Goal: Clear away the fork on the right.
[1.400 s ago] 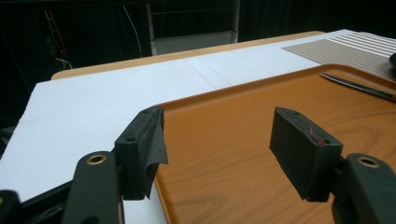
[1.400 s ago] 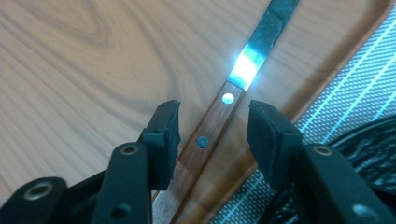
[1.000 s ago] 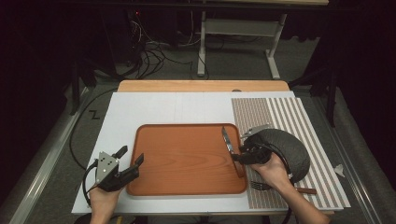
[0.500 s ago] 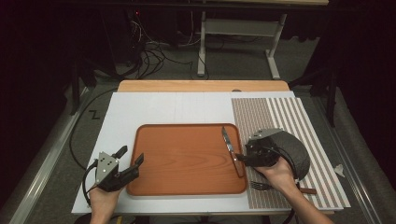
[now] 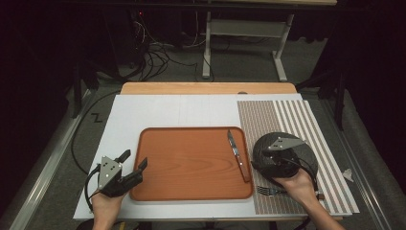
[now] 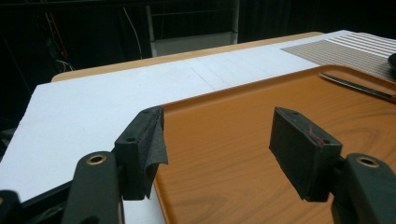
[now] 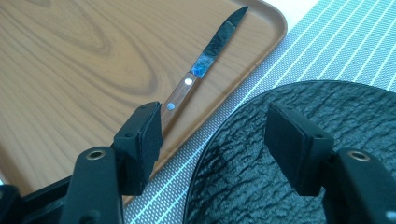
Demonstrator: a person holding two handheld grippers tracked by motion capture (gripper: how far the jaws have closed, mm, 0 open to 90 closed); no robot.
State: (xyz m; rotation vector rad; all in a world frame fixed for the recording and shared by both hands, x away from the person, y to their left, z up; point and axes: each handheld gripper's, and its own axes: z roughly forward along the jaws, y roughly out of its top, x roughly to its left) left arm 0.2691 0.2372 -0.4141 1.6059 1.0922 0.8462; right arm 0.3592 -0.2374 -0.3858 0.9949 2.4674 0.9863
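An orange-brown wooden tray (image 5: pixel 191 163) lies on the white mat. A knife (image 5: pixel 238 155) with a wooden handle rests along the tray's right side, seen close in the right gripper view (image 7: pixel 201 70). My right gripper (image 5: pixel 262 160) hangs over the left part of a black textured plate (image 5: pixel 306 155) on the striped placemat. It is open and its jaws have just been opening, with nothing gripped between them (image 7: pixel 215 135). My left gripper (image 5: pixel 134 159) stands open at the tray's left edge, one jaw over the tray (image 6: pixel 243 116), nothing between them.
A fork (image 5: pixel 269 190) lies on the striped placemat (image 5: pixel 287 115) just in front of the plate. The white mat (image 5: pixel 158 112) is bare behind the tray. A wooden board edge (image 5: pixel 206 88) runs along the back, with cables and a metal stand on the floor beyond.
My right gripper has drawn back to the right, from the knife's handle to above the plate, and its jaws stand wider. The knife stays on the tray. The left gripper has not moved.
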